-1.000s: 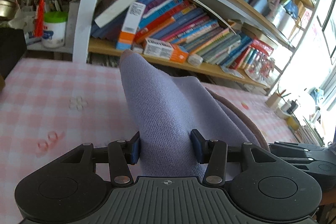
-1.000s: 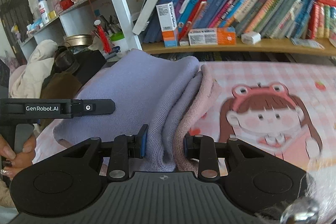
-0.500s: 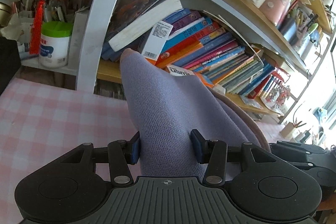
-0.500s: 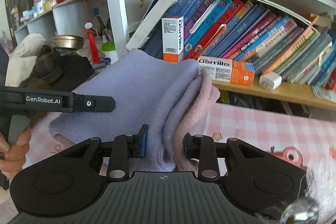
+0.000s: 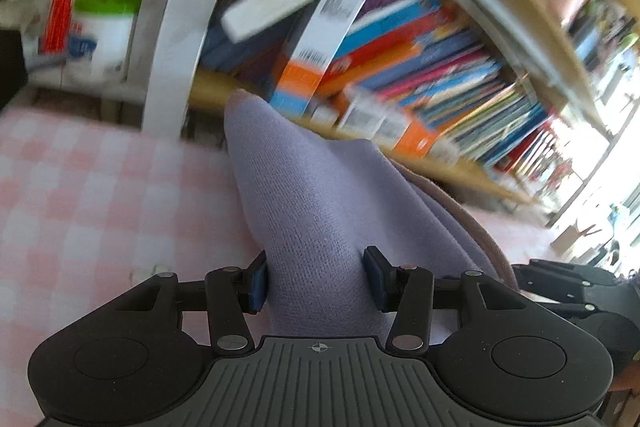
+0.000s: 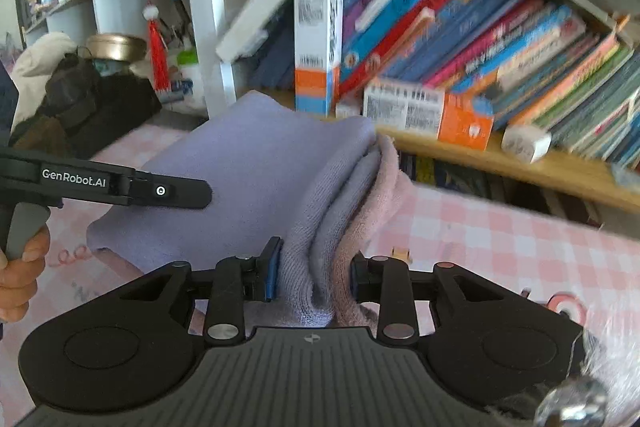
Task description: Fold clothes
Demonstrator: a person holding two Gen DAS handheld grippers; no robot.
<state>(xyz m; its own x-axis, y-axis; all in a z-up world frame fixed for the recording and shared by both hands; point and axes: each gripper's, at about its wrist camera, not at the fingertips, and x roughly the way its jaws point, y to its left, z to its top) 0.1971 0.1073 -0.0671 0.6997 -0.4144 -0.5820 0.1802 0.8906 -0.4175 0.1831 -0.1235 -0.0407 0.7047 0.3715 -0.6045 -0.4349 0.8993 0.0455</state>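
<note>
Over the pink checked tablecloth (image 5: 100, 195), the left gripper (image 5: 314, 277) and right gripper (image 6: 314, 277) each pinch the folded lilac garment (image 6: 248, 179), before the bookshelf (image 6: 520, 167).

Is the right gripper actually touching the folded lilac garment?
Touching. The right wrist view shows the right gripper with both pads pressed into the folded lilac garment, no gap either side.

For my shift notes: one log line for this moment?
left gripper: shut on lilac garment | right gripper: shut on same | over pink checked cloth
</note>
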